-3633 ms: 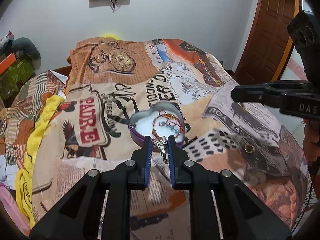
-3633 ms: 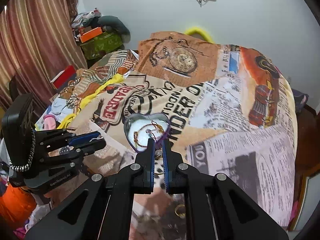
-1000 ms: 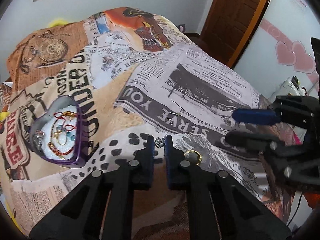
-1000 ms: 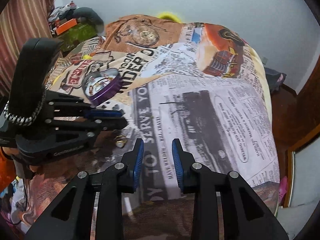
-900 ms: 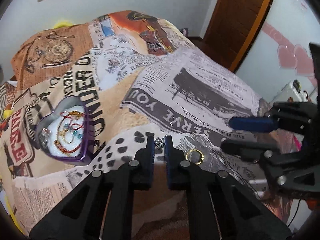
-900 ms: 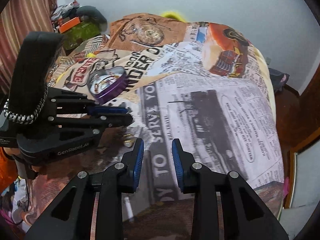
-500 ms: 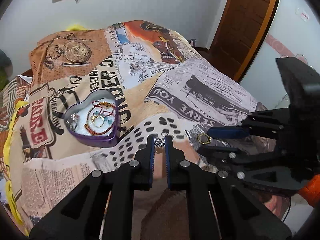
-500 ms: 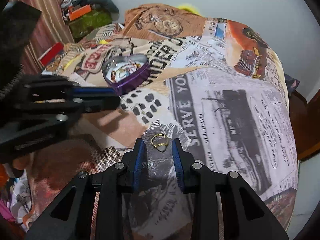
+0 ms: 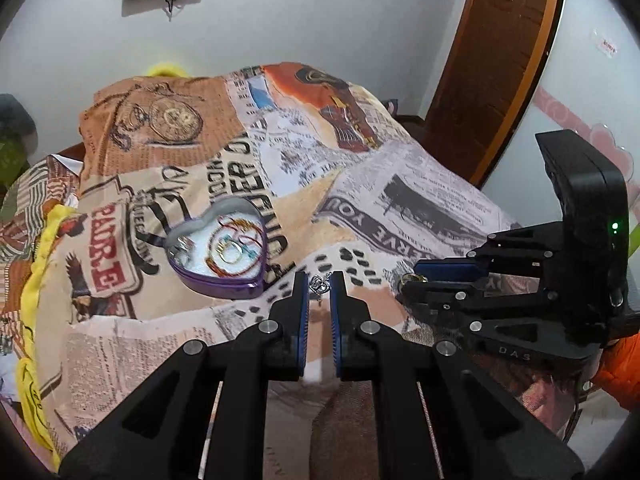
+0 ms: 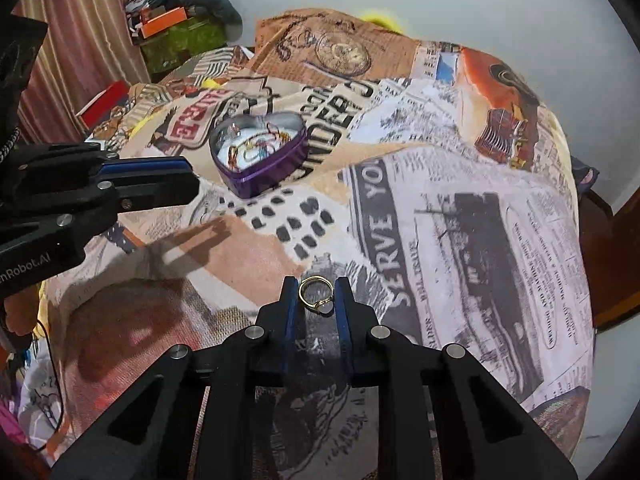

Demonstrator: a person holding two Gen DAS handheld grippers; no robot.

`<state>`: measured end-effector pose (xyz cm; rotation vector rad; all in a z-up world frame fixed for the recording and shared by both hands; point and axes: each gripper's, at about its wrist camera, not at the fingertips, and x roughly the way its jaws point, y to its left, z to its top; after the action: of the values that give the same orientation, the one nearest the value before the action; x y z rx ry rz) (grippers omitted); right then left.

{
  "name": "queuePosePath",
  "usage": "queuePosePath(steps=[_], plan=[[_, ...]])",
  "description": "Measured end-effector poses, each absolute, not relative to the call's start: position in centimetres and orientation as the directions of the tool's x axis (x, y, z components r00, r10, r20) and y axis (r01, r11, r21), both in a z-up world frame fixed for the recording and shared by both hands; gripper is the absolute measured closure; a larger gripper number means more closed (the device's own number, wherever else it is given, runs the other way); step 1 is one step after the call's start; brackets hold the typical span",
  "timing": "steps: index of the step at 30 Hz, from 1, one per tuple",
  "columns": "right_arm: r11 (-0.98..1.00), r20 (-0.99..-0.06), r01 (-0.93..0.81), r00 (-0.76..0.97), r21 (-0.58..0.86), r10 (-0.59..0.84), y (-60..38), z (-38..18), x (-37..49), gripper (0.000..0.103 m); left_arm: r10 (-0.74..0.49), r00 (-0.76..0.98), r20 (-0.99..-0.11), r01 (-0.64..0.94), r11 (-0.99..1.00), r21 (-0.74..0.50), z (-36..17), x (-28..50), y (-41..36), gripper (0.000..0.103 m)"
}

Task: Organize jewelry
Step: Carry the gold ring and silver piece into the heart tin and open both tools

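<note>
Spread over the bed (image 10: 460,208) is a cover printed with newspaper pages, a pocket watch and bold lettering; a white wall rises behind it, a brown wooden door (image 9: 492,76) stands at two o'clock in the left wrist view, and striped curtains (image 10: 76,52) hang at ten o'clock in the right wrist view.

A purple heart-shaped tin (image 9: 218,250) sits open on the cover, at about eleven o'clock from the left hand-held gripper (image 9: 319,286). Its white lining carries a tangle of red and gold bracelets, a gold ring and a silver piece.

That left hand-held gripper is clamped on a small silver crown-shaped charm (image 9: 319,284), pinched right at the fingertips and lifted clear of the cover, near the tin's lower right edge.

The right hand-held gripper (image 10: 317,296) points down at the cover with a gold ring (image 10: 315,294) between its blue pads (image 10: 289,320). Its jaws have just been closing, and the ring, which bears a small heart-shaped ornament at five o'clock on its band, now spans the gap, its sides meeting both pads. It lies on the grey printed patch, well apart from the tin, which is at eleven o'clock in this view.

An orange sleeve (image 9: 618,372) shows at the right edge behind the right hand-held gripper's body.
</note>
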<state>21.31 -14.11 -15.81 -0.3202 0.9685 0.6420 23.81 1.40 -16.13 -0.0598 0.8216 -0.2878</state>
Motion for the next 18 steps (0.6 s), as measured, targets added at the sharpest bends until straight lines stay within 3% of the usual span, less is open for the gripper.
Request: queuePosePath(steps=[18], plan=[[0.738,-0.737,-0.672,0.468,0.063,0.488,-9.1,-10.4,23.6,0.087,-0.184,0.757,-0.627,0.12,0.982,-0.143,-12.4,25.6,7.4,0.094]])
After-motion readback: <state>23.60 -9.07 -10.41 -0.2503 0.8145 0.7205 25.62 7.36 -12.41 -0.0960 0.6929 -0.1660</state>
